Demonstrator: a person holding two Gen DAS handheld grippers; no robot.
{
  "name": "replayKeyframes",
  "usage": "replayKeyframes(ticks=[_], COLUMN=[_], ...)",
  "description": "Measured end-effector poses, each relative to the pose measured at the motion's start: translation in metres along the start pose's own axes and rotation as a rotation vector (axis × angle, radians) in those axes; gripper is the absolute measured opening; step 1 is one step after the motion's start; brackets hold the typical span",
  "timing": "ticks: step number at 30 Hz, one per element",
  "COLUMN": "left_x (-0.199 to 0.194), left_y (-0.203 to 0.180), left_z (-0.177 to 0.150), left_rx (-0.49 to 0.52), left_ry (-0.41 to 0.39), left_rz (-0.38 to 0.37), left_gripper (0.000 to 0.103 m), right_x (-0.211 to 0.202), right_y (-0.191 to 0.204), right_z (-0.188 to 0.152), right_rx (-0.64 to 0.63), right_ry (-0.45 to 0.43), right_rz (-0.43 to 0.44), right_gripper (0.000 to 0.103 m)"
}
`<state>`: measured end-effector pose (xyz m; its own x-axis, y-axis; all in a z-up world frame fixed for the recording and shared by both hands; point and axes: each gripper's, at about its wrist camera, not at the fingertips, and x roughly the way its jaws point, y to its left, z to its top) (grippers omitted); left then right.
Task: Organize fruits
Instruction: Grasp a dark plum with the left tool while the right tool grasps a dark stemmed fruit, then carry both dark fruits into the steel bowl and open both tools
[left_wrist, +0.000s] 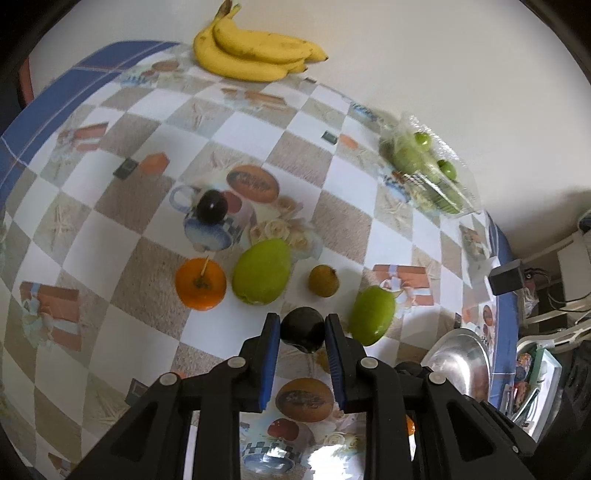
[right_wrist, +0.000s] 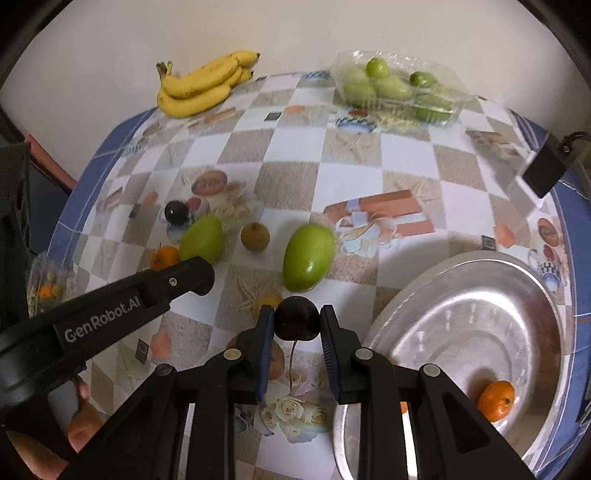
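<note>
My left gripper (left_wrist: 302, 323) is shut on a dark plum (left_wrist: 302, 329), held over the table. My right gripper (right_wrist: 296, 314) is shut on a dark cherry (right_wrist: 296, 318) with a stem, just left of the silver bowl (right_wrist: 454, 295), which holds a mandarin (right_wrist: 495, 400). On the checkered table lie two green mangoes (left_wrist: 261, 270) (left_wrist: 371, 314), a tangerine (left_wrist: 200, 283), a small brown fruit (left_wrist: 323, 280) and another dark plum (left_wrist: 211, 207). The same mangoes show in the right wrist view (right_wrist: 308, 257) (right_wrist: 201, 239). The left gripper's arm (right_wrist: 110, 306) crosses the right wrist view.
A banana bunch (left_wrist: 255, 50) lies at the far edge by the wall. A clear plastic box of green fruits (right_wrist: 397, 88) sits at the far right. A black adapter (right_wrist: 543, 173) lies at the right edge. A small bag of fruits (right_wrist: 48, 284) sits at the left.
</note>
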<state>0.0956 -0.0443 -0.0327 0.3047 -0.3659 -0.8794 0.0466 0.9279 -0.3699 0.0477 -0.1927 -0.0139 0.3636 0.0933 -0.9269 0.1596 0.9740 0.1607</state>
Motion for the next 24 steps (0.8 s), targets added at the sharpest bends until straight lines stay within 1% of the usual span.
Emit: replayKeyframes(ticks=[4, 10, 14, 21, 24], left_x=[-0.007, -0.010, -0.009, -0.003, 0.001], left_y=[-0.010, -0.036, -0.063, -0.105, -0.124], left_z=[-0.001, -0.009, -0.021, -0.042, -0.054], left_rx=[0.036, 0.126, 0.224, 0.376, 0.459], left_ry=[-0.020, -0.026, -0.024, -0.014, -0.010], left_rz=[-0.005, -0.012, -0.014, -0.067, -0.079], left_gripper=[0.027, 0.027, 0.027, 0.027, 0.027], right_x=[-0.007, -0.014, -0.021, -0.035, -0.043], right_y=[-0.015, -0.046, -0.070, -0.108, -0.121], right_z=[-0.001, -0.002, -0.006, -0.016, -0.021], right_rx=[0.049, 0.139, 0.205, 0.306, 0.343], right_ry=[-0.002, -0.004, -0.009, -0.024, -0.038], right_rz=[-0.013, -0.033, -0.082, -0.147, -0.167], right_gripper=[0.026, 0.026, 0.026, 0.026, 0.026])
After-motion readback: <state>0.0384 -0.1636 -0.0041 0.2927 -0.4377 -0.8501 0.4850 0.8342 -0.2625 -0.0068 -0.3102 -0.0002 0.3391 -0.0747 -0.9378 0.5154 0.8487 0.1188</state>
